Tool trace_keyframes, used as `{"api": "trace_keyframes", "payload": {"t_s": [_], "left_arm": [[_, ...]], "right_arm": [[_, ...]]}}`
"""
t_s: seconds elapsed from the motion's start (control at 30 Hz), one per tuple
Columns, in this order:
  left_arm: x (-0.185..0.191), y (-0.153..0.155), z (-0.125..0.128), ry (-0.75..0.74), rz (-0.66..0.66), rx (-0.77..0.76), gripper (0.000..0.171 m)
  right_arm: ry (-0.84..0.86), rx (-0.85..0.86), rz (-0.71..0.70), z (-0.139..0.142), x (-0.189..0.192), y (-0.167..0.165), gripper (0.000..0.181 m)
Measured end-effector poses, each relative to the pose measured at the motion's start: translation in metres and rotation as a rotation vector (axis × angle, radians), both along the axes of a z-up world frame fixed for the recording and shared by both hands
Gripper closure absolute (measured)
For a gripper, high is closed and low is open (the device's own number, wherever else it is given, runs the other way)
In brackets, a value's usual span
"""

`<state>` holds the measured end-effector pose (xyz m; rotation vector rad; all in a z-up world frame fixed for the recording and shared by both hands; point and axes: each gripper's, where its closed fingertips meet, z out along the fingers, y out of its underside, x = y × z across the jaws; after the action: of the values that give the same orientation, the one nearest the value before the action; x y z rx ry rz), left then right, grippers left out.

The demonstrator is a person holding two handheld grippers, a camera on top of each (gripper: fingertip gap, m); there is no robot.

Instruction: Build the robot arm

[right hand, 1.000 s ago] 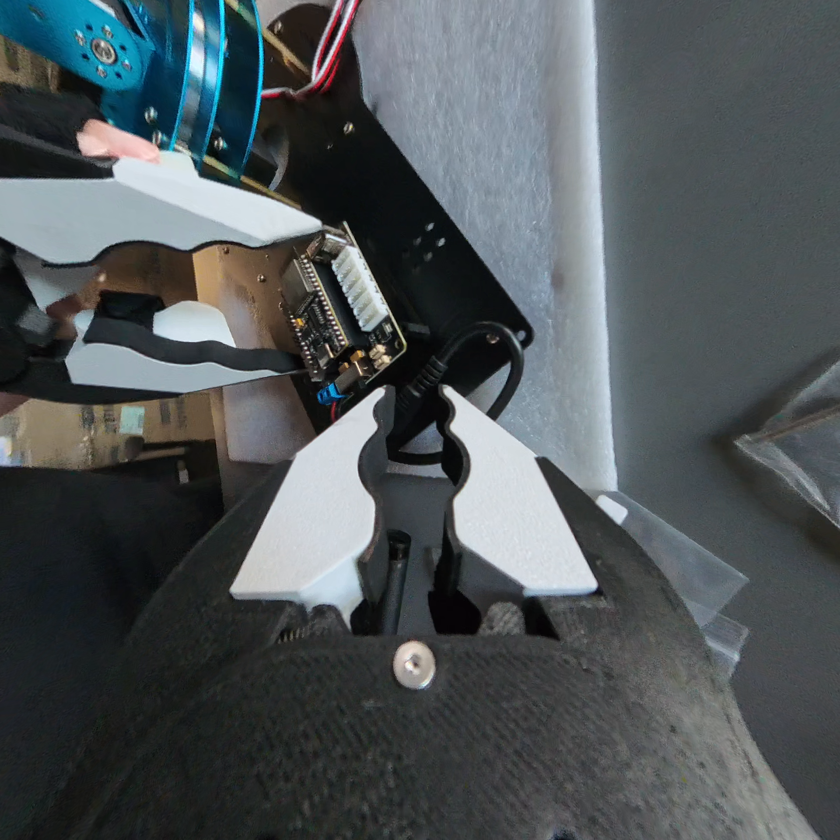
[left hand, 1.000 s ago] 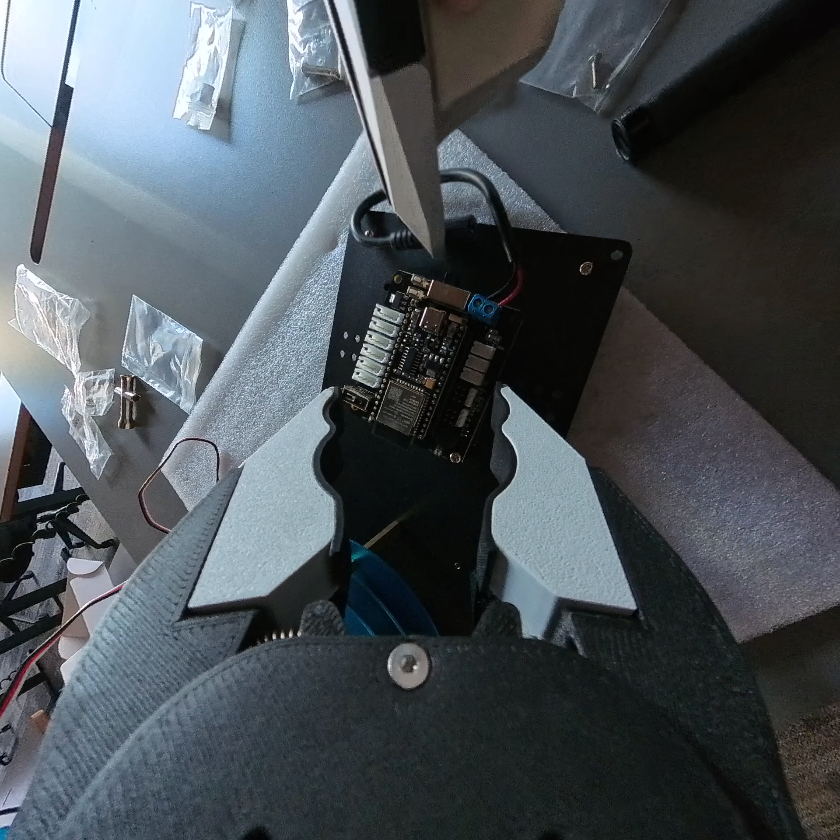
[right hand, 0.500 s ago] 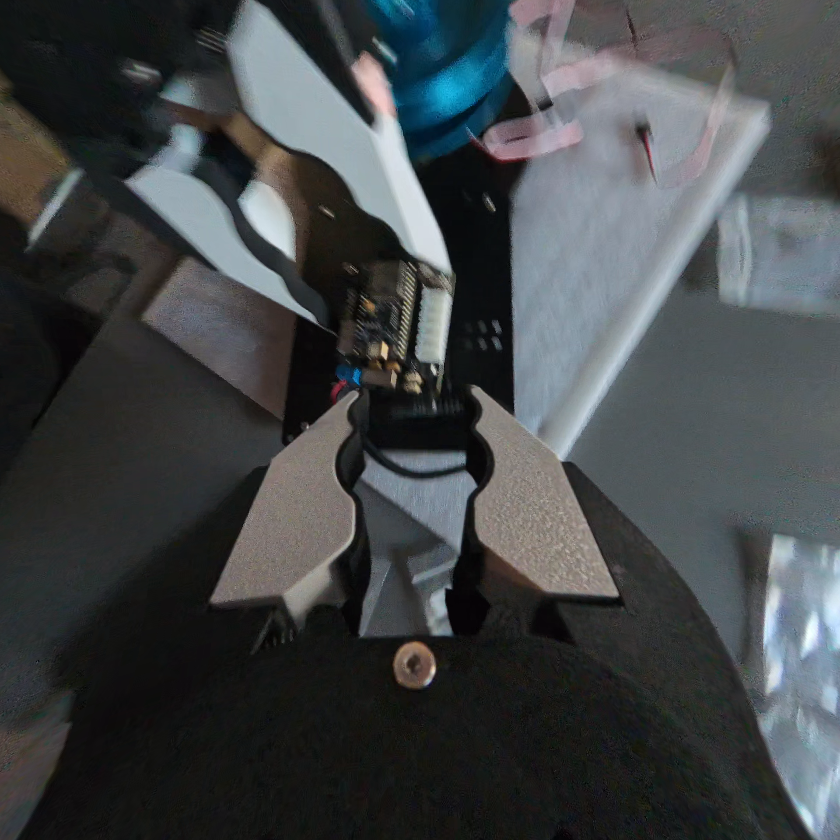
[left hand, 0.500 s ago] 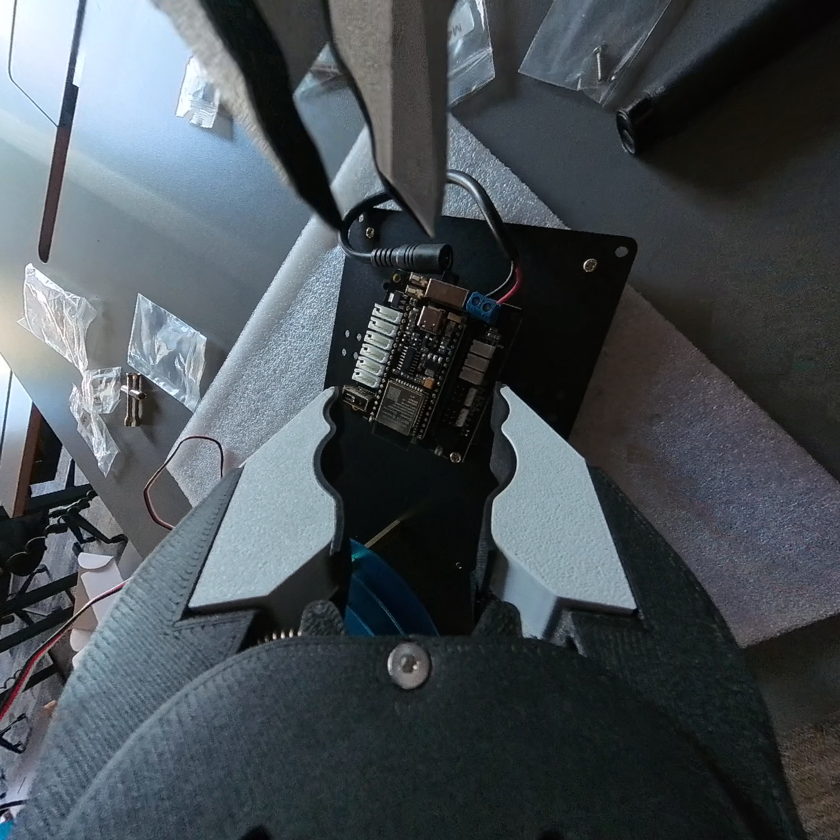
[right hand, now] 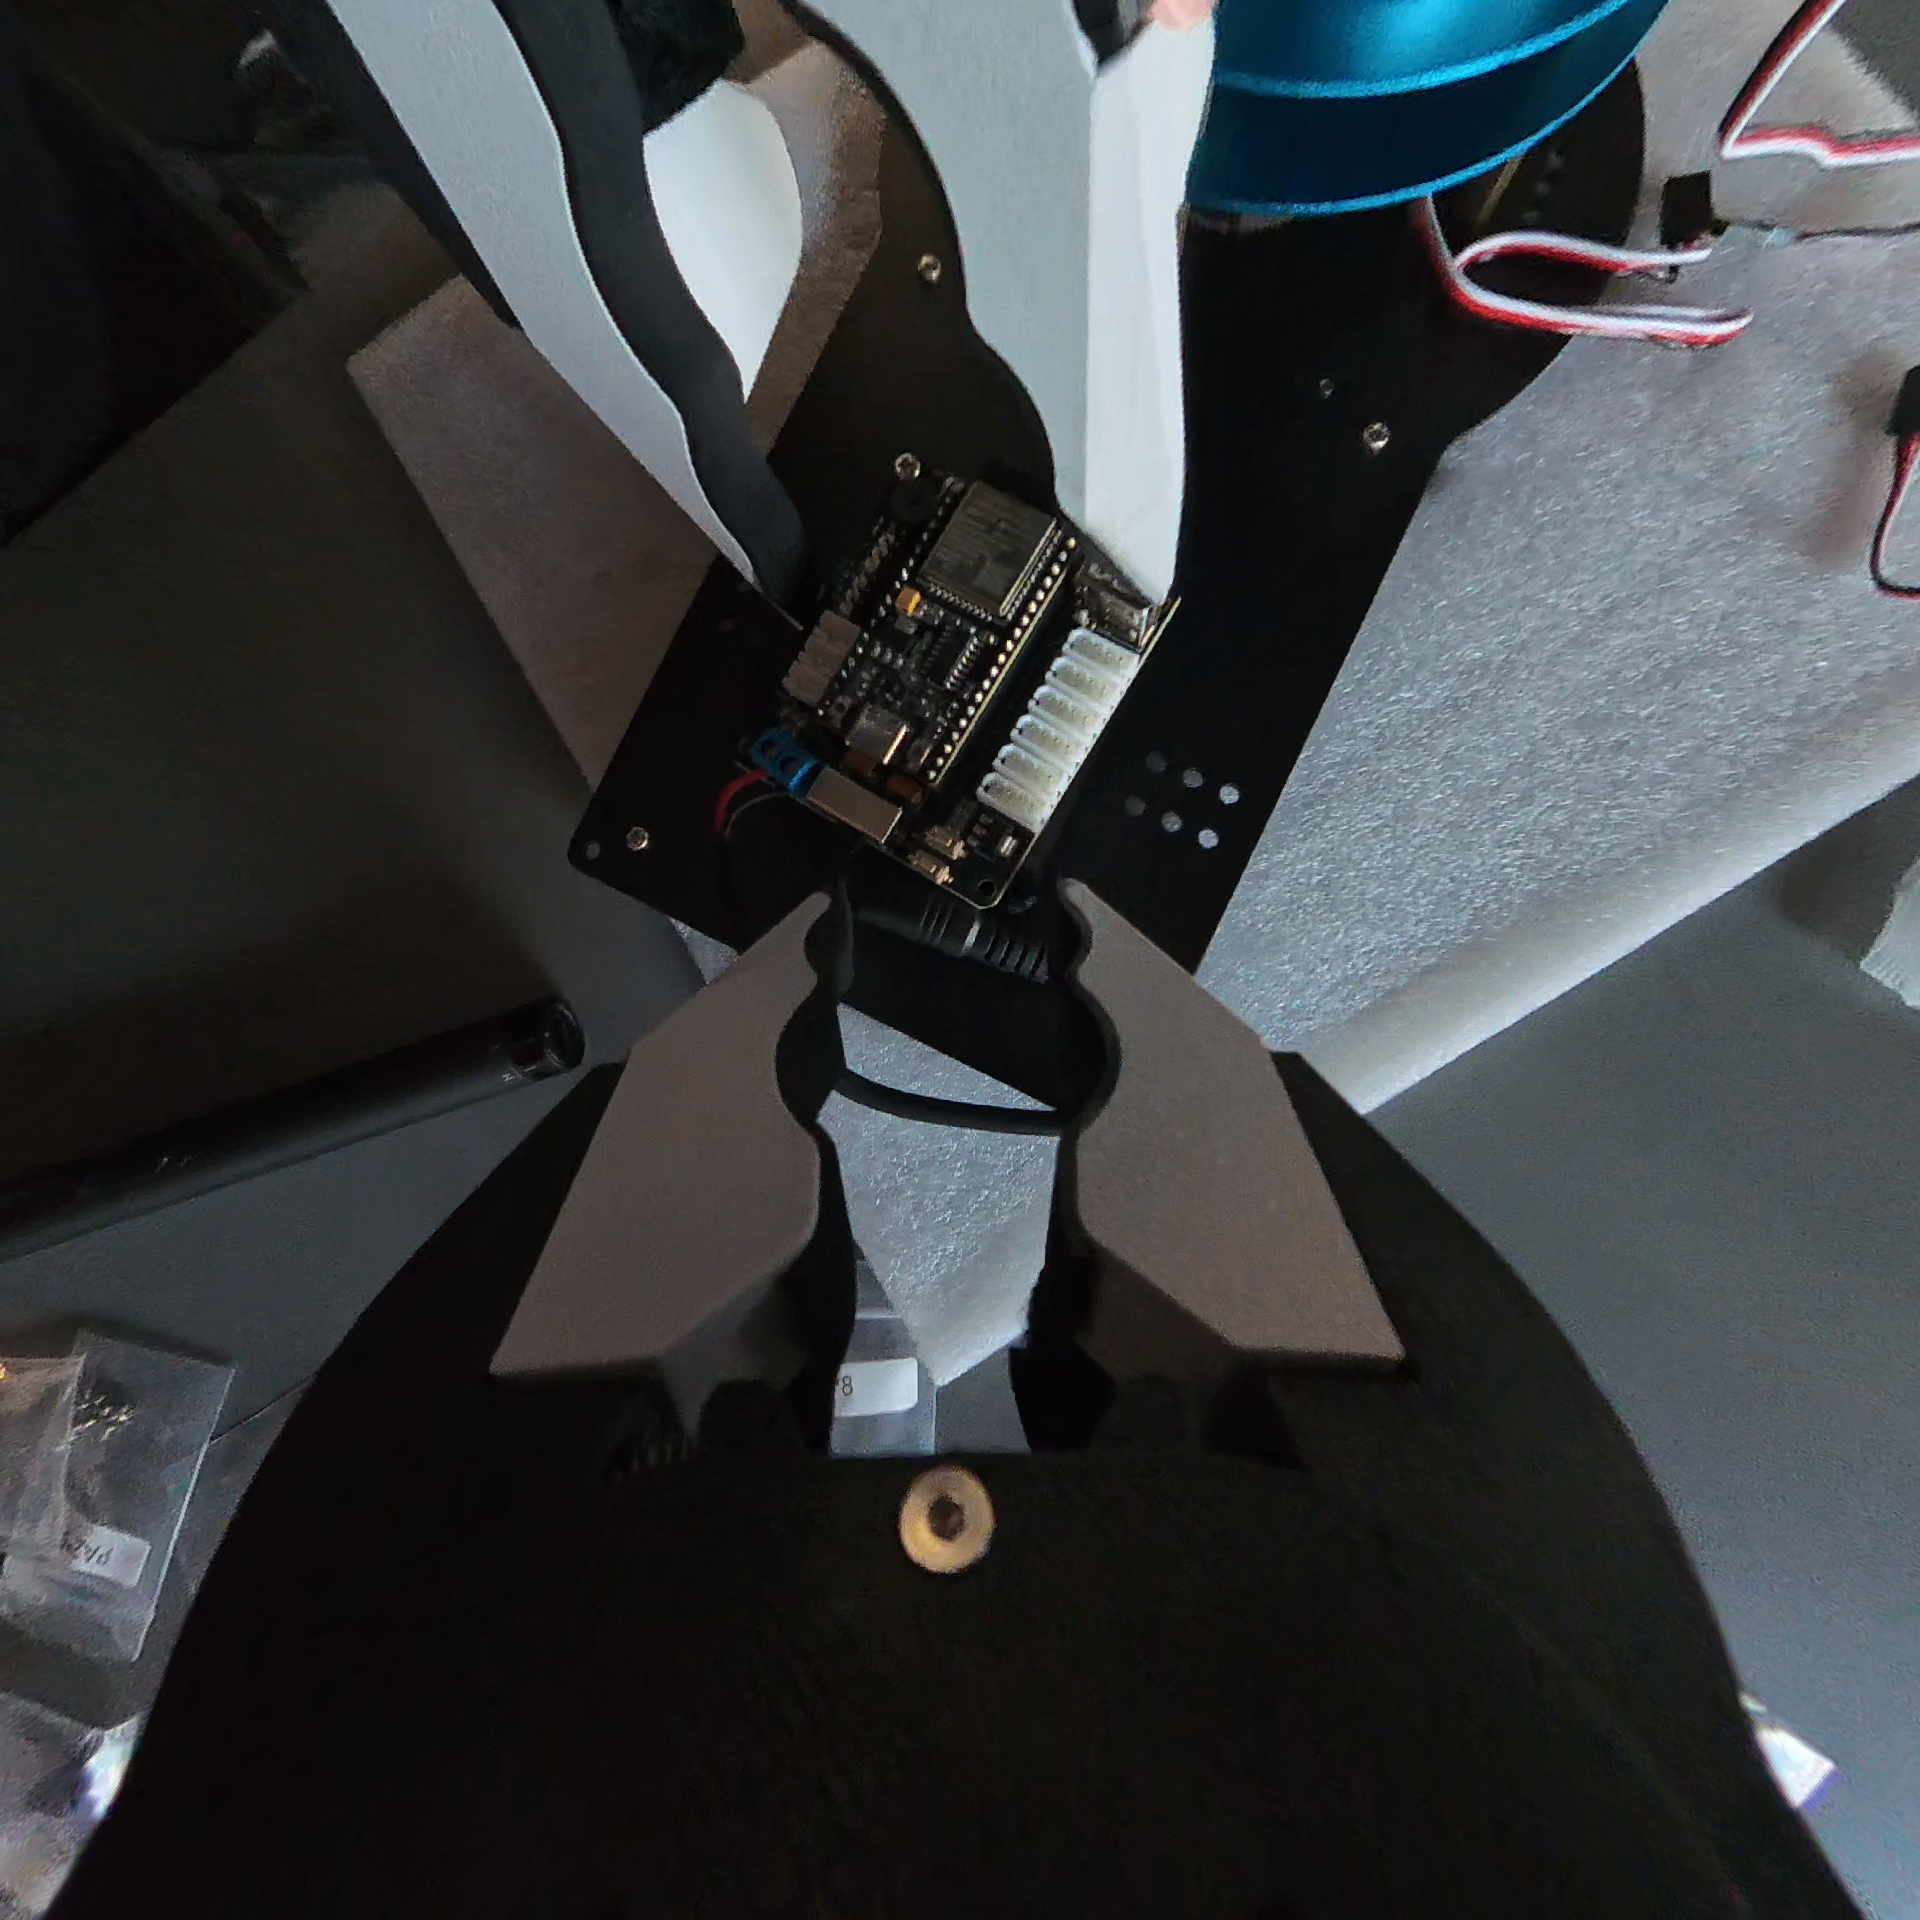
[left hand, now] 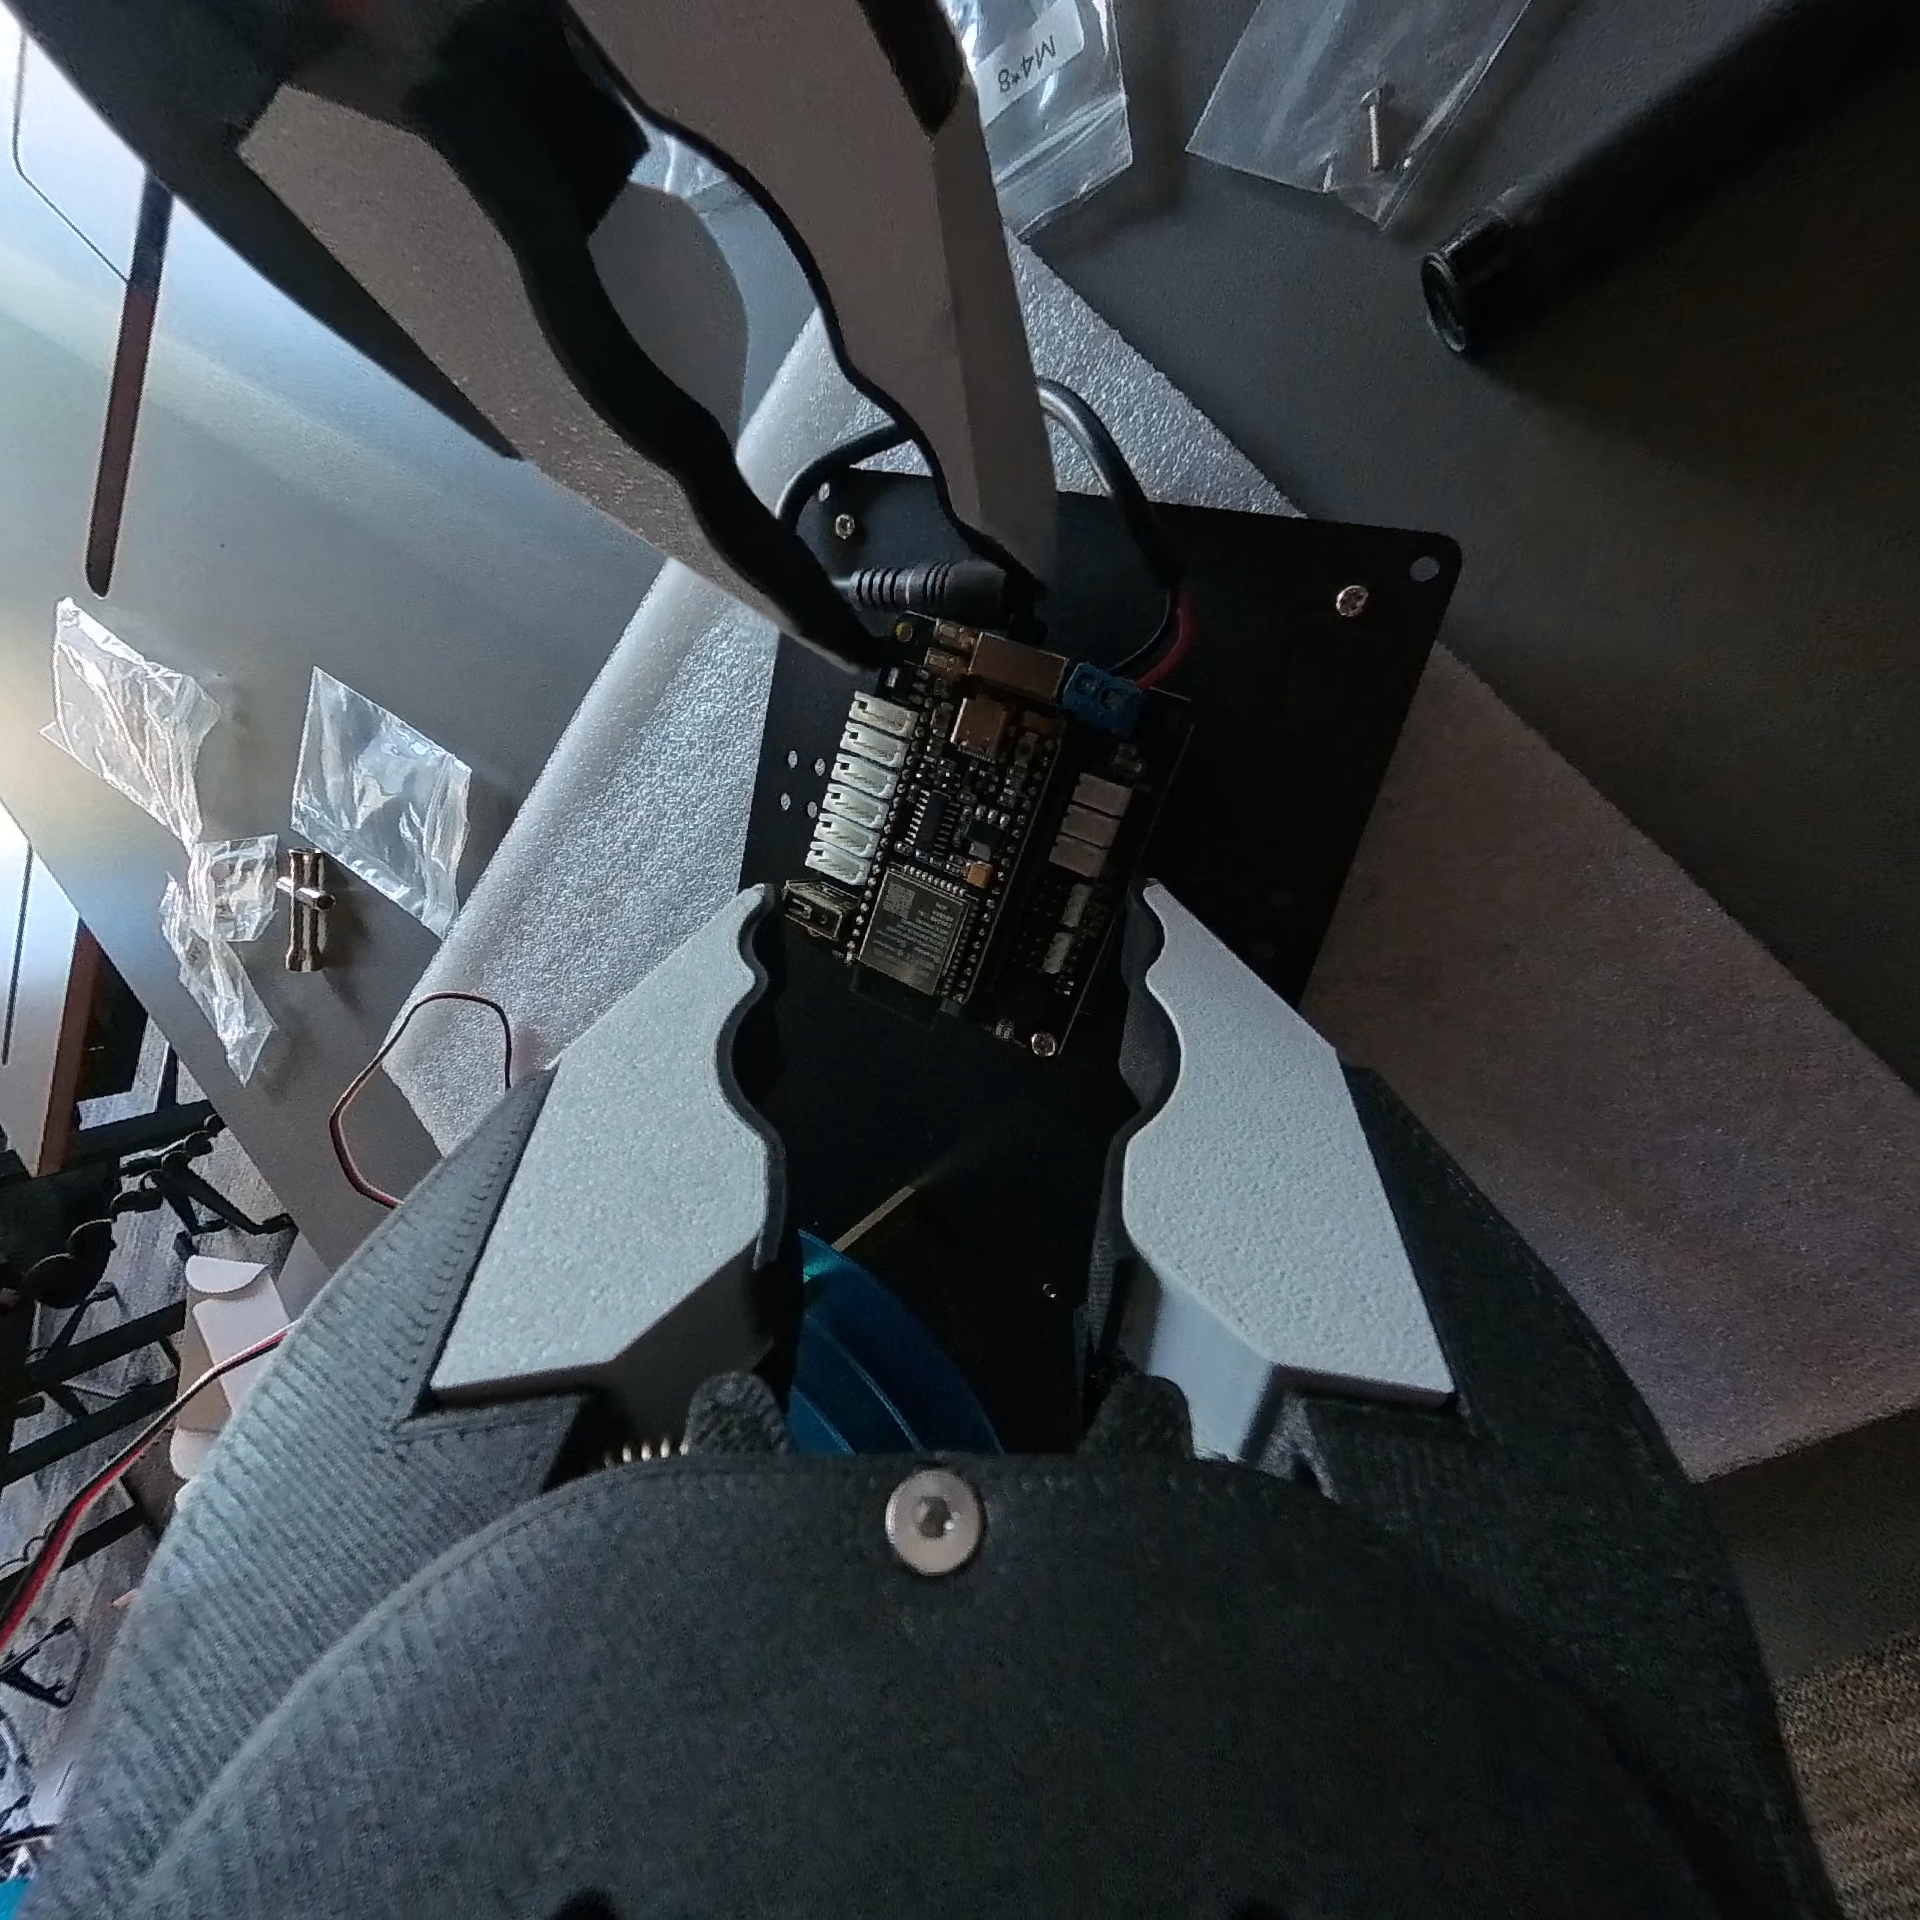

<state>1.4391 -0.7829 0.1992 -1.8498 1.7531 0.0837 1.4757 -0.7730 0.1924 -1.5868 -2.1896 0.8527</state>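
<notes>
we note a black circuit board [left hand: 977,842] with white connectors, mounted on a matte black plate [left hand: 1340,790] over white foam [right hand: 1455,665]. left gripper [left hand: 951,904] gapes empty above it; right gripper [right hand: 945,904] straddles the ribbed black plug [right hand: 966,930], parted, not clamped.

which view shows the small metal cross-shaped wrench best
The left wrist view: the small metal cross-shaped wrench lies unobstructed on the grey table among clear plastic bags. The right wrist view does not show it.
</notes>
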Motion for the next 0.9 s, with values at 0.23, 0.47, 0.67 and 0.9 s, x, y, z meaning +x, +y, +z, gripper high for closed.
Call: {"api": "trace_keyframes", "payload": {"t_s": [0.23,0.47,0.67,0.9], "left_arm": [[0.0003,0.0002,0.0000,-0.001,0.005,-0.002,0.107],[0.0004,0.0014,-0.0002,-0.003,0.026,-0.007,0.107],[-0.0002,0.0019,-0.0005,0.003,0.035,-0.004,0.108],[-0.0019,0.0029,-0.0025,0.031,0.037,0.011,0.108]], "right_arm": [[0.020,-0.048,-0.036,0.0002,0.0031,-0.0023,0.146],[0.045,-0.068,-0.045,-0.0009,0.0013,-0.0022,0.146],[0.039,-0.094,-0.034,-0.0008,0.0033,-0.0025,0.145],[0.064,-0.156,-0.027,0.0024,-0.0012,0.0030,0.139]]}}
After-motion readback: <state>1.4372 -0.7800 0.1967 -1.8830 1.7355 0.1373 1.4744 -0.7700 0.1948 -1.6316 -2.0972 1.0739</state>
